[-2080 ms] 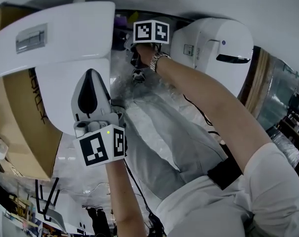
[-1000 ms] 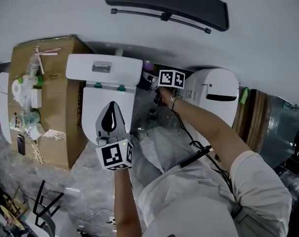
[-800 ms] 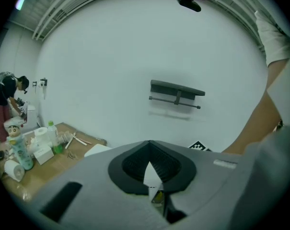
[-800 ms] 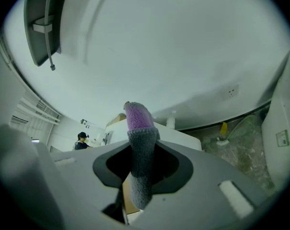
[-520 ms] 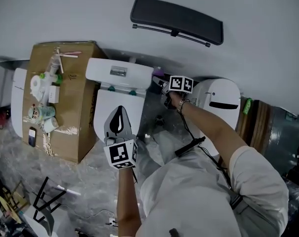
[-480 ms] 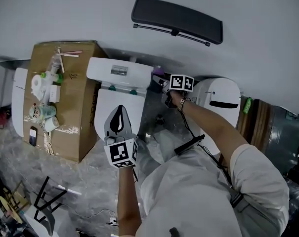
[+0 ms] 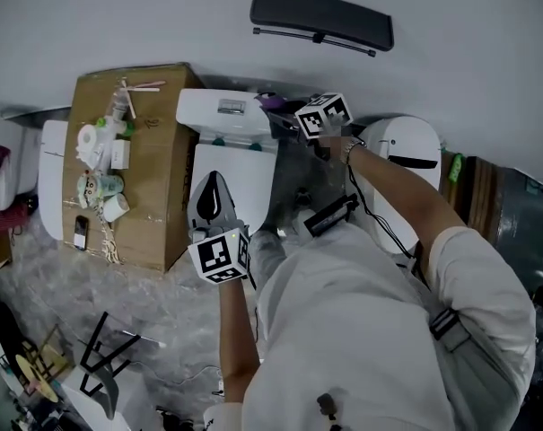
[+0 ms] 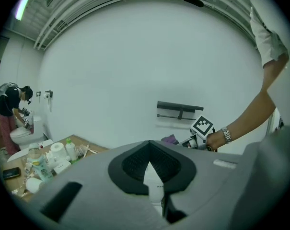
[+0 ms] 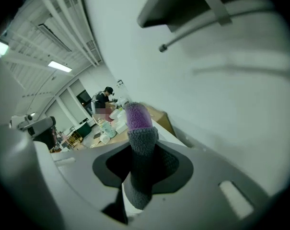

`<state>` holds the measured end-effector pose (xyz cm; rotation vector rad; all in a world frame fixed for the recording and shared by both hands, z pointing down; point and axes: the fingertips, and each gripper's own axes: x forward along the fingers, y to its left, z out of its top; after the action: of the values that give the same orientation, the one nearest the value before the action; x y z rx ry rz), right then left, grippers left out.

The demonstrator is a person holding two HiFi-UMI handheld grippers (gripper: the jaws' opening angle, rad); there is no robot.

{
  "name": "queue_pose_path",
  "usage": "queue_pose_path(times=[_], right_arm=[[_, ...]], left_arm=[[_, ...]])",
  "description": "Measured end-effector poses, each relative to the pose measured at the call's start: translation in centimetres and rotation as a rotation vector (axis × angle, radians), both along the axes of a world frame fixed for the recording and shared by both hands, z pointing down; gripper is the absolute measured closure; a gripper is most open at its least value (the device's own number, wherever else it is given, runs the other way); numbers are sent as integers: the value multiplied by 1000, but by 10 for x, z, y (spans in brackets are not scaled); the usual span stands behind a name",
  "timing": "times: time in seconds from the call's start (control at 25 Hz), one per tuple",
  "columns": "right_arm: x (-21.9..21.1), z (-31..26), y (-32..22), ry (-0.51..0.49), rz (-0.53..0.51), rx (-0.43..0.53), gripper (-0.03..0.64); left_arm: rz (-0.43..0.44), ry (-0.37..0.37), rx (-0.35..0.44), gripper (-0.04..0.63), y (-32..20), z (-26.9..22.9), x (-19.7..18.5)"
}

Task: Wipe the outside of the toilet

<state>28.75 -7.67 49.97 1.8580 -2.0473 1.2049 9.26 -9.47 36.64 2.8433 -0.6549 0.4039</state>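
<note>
The white toilet (image 7: 232,180) stands against the wall, lid down, with its tank (image 7: 226,113) behind. My left gripper (image 7: 214,183) hovers over the front of the lid, shut with nothing in it; in the left gripper view (image 8: 152,155) only a sliver of white shows past the pads. My right gripper (image 7: 287,115) is at the tank's right end, shut on a grey and purple cloth (image 7: 270,102). In the right gripper view the cloth (image 9: 138,143) sticks up from between the jaws. The left gripper view shows the right gripper's marker cube (image 8: 203,127) beside the cloth (image 8: 169,139).
A cardboard box (image 7: 154,200) with bottles, a paper roll and a phone stands left of the toilet. A second white toilet unit (image 7: 410,146) is on the right. A black shelf (image 7: 321,16) hangs on the wall above. Plastic sheeting (image 7: 136,303) covers the floor. A person (image 8: 9,110) works far off.
The head view has pulled up and back, so more of the room shows. My right gripper has lifted the cloth from low beside the bowl to the tank's top edge. The left gripper stays over the lid.
</note>
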Motion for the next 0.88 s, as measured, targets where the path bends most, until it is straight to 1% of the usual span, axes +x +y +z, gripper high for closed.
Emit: queue_pose_path(times=[0.16, 0.28, 0.4, 0.52, 0.68, 0.88], right_arm=[[-12, -59, -7, 107, -33, 81, 515], [-28, -98, -4, 167, -20, 135, 515], [-54, -128, 9, 197, 1, 173, 515], [-85, -160, 19, 233, -1, 218, 515], [-127, -208, 26, 254, 13, 306, 515], [-179, -263, 27, 241, 25, 427, 515]], left_arm=[[-5, 9, 58, 591, -11, -27, -29], [-26, 16, 85, 591, -23, -42, -61], [-73, 24, 91, 591, -33, -54, -100], [-131, 58, 95, 591, -46, -70, -134], [-176, 124, 106, 591, -58, -93, -170], [-157, 169, 139, 591, -64, -118, -198]])
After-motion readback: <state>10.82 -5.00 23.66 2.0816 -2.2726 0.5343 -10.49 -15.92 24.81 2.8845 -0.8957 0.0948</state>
